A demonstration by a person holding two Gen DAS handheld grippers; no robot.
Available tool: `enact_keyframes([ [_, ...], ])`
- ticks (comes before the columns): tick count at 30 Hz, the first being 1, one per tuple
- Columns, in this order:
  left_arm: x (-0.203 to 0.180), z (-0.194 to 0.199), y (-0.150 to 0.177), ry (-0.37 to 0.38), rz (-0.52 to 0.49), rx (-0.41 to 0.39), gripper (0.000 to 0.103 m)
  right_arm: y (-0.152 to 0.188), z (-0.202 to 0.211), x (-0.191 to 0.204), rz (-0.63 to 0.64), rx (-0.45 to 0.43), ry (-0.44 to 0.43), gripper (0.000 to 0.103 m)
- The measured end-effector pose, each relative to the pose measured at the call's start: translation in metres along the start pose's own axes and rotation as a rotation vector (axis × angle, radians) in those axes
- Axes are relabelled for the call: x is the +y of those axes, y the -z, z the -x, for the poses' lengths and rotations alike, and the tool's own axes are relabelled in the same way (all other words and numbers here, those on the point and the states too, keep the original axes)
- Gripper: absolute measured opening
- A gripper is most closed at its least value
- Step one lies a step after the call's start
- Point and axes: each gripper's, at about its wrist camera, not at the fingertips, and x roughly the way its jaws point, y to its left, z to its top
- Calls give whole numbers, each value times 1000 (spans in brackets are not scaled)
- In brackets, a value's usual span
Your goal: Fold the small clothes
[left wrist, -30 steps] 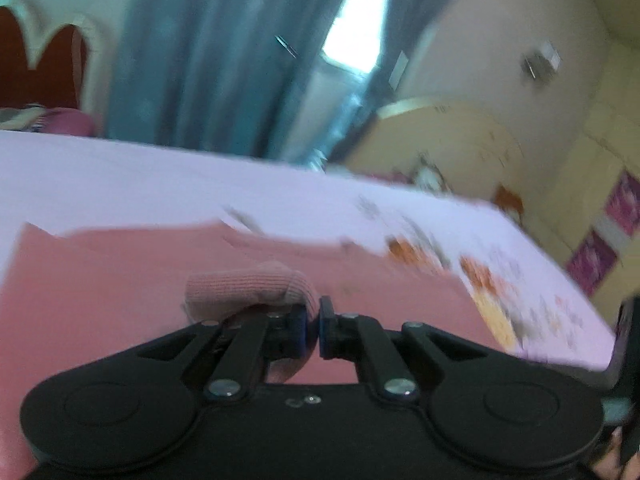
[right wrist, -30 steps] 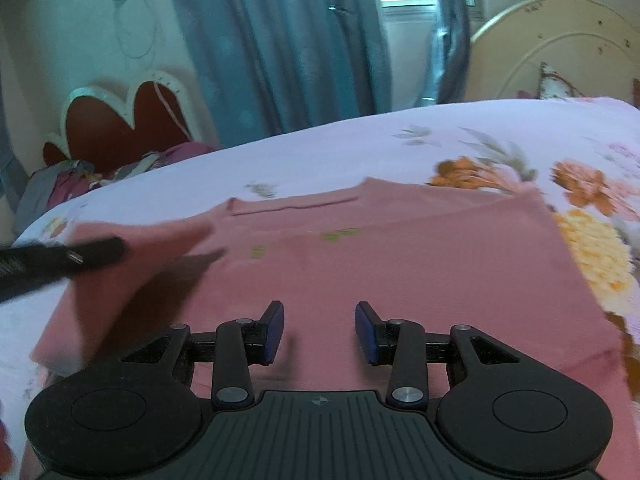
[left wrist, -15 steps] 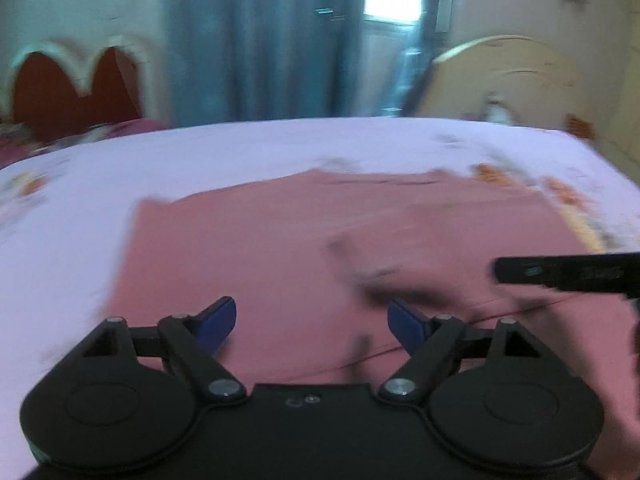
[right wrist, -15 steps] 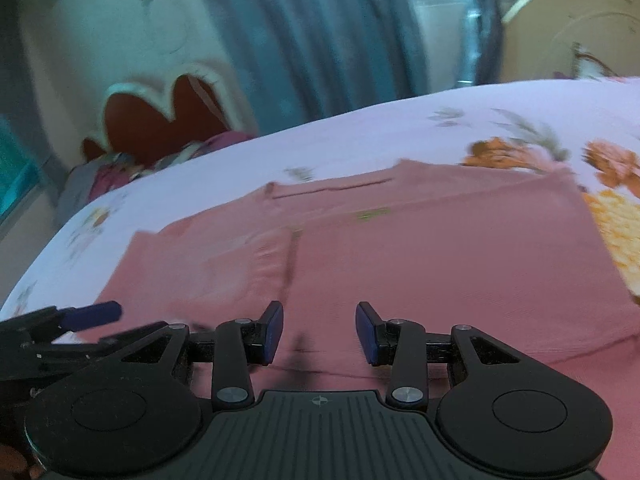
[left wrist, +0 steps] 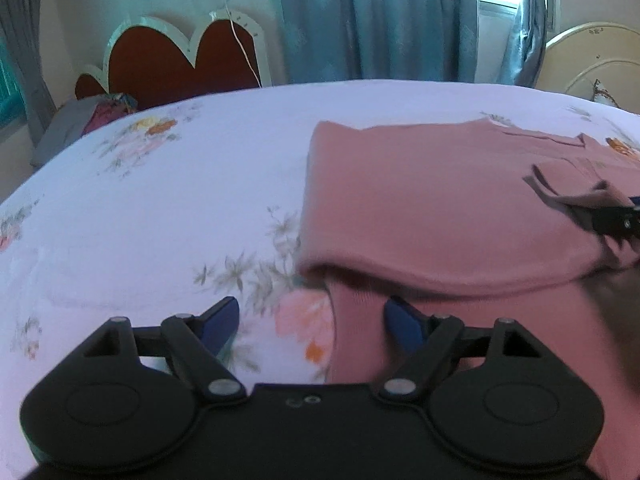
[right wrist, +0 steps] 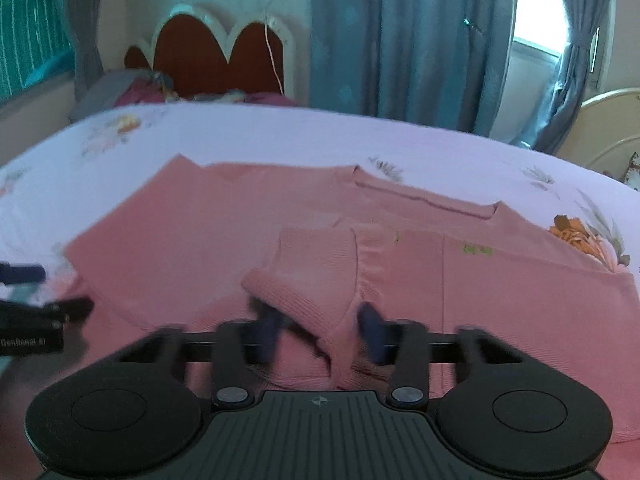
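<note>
Since a second ago: my left gripper (left wrist: 310, 322) was pinching the pink sleeve cuff; now it's let that go and is sitting over at the left edge of the sweater, nearer the bedsheet.
Left fingers: standing wide apart, having just eased in a touch after springing open. A strip of pink fabric is lying between them, up against the right-hand pad, but I'm not seeing them pressing on it.
Right fingers: partly apart and having just been closing a bit. My right gripper (right wrist: 320, 334) is blurry, and the folded cuff (right wrist: 312, 280) is sitting in the gap between the pads. Can't tell whether they're actually pinching it.
Sweater: the pink sweater (left wrist: 432, 208) is lying flat on the bed (left wrist: 160, 208), neckline facing the far side, with the left side folded over onto the body so there's a rounded fold edge right ahead of my left gripper.
Sleeve: it's lying across the middle of the sweater, with its ribbed end puckering up in front of the right gripper.
Bed: the lilac floral sheet is showing bare on the left, all the way back to the red scalloped headboard (left wrist: 176, 60).
Background: blue curtains (right wrist: 420, 40) are hanging behind the bed, with a bright window at the right.
</note>
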Motion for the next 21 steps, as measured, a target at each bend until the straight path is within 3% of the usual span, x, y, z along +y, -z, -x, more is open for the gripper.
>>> enact_keyframes([
  [1,3,-1,-2,-3,3,-7,69,-1,-1,-2,-5,-7,3,28],
  [2,4,-3,-3,-4,10,-13,64,-3,1,-6,-20,-20,3,15],
  [4,7,-6,-5,-6,24,-28,42,-9,10,-22,-92,-58,3,15],
  [7,10,-5,-3,13,37,-43,27,-18,24,-53,-195,-101,40,14],
  [8,7,-5,-3,15,29,-48,24,-19,28,-63,-221,-107,52,7],
  [10,3,-4,-2,17,15,-57,16,-18,35,-87,-290,-107,64,7],
  [13,1,-1,-1,35,14,-65,11,-10,43,-113,-345,-100,104,7],
  [15,-4,-1,0,36,-7,-66,10,1,43,-129,-409,-63,85,6],
  [21,0,-4,2,41,28,-48,10,27,37,-146,-462,8,122,6],
])
